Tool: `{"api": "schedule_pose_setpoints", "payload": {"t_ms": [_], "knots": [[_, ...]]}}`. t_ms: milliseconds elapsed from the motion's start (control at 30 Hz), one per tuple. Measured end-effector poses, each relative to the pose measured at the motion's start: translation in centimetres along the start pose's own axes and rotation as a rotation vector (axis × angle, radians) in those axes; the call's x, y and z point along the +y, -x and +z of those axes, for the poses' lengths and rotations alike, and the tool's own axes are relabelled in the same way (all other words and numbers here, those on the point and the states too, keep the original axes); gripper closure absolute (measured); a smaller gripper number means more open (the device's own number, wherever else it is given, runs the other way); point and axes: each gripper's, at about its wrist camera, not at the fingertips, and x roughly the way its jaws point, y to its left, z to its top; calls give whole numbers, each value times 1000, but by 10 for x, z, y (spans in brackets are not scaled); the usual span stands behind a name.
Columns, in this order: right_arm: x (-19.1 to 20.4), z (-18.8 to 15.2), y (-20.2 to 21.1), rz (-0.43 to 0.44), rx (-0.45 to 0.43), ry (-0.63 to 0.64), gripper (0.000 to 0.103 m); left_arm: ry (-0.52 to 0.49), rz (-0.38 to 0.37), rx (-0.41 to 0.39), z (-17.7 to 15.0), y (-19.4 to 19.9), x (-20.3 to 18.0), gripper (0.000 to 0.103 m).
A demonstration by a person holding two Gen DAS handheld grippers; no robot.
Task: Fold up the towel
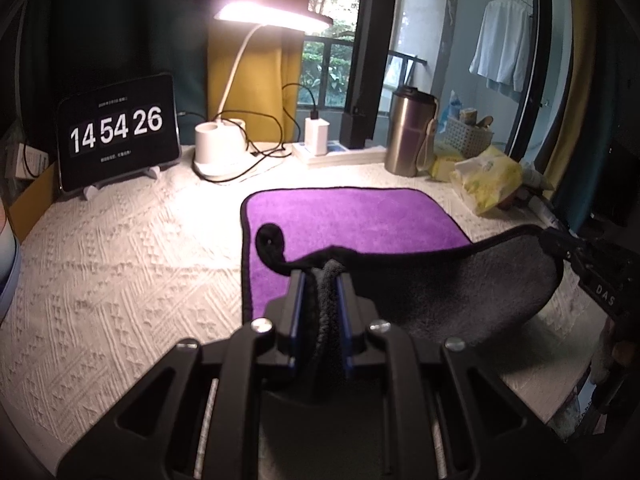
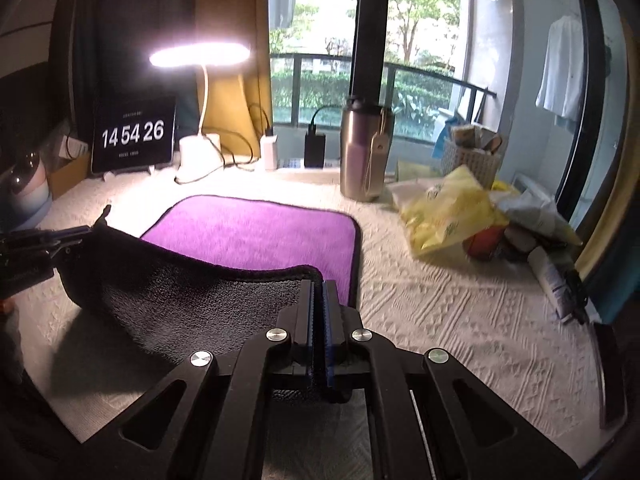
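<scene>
A towel, purple [image 1: 352,216] on top and dark grey [image 1: 460,292] underneath with black trim, lies on the white textured tablecloth [image 1: 120,280]. Its near edge is lifted off the table and its grey underside faces me. My left gripper [image 1: 323,276] is shut on the near left corner. My right gripper [image 2: 319,286] is shut on the near right corner. The far half of the towel [image 2: 256,232] lies flat. Each gripper shows at the edge of the other's view, the right gripper [image 1: 560,244] and the left gripper [image 2: 76,234].
At the back stand a tablet clock [image 1: 118,132], a lit desk lamp [image 1: 218,148], a white charger [image 1: 316,136] and a steel tumbler [image 1: 410,132]. A yellow bag [image 2: 448,212], a white basket [image 2: 472,156] and tubes [image 2: 556,280] lie at the right.
</scene>
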Motion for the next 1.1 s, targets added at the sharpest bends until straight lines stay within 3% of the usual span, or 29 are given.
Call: {"api": "schedule_pose_setpoints", "payload": {"t_ms": [633, 1100], "knots": [[-2, 36, 7, 1, -92, 0, 99, 11, 9, -92, 35, 7, 4, 87], [-8, 55, -6, 14, -115, -6, 99, 26, 15, -100, 56, -10, 5, 87]]}}
